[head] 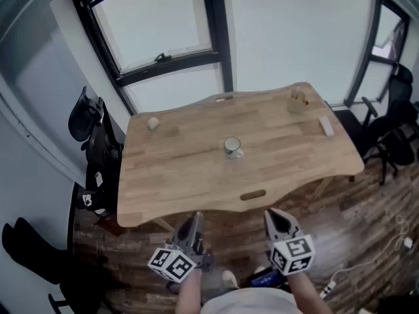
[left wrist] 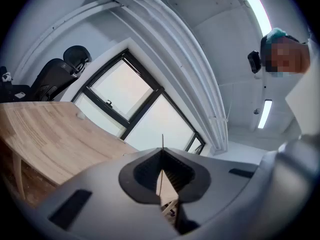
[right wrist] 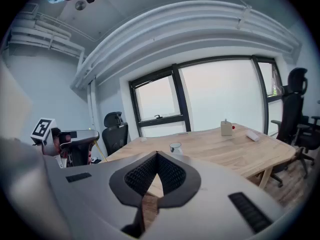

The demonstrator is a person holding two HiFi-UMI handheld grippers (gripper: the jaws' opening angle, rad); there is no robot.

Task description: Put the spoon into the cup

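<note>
White, the cup (head: 232, 147) stands upright at mid-bench (head: 177, 172), handle towards the near right. Nearer than the cup, by the bench edge, lies a brown oblong, perhaps the spoon (head: 253, 194), long axis left-right. The left tongs (head: 194, 222) and right tongs (head: 275, 216) hang nearer still, both clenched on nothing.

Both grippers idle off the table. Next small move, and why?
Probably bring the right gripper forward over the table edge and open it. It and the left gripper are shut, empty, short of the table; the brown piece at the near edge, likely the spoon, lies closest to the right one. The cup stands mid-table.
</note>
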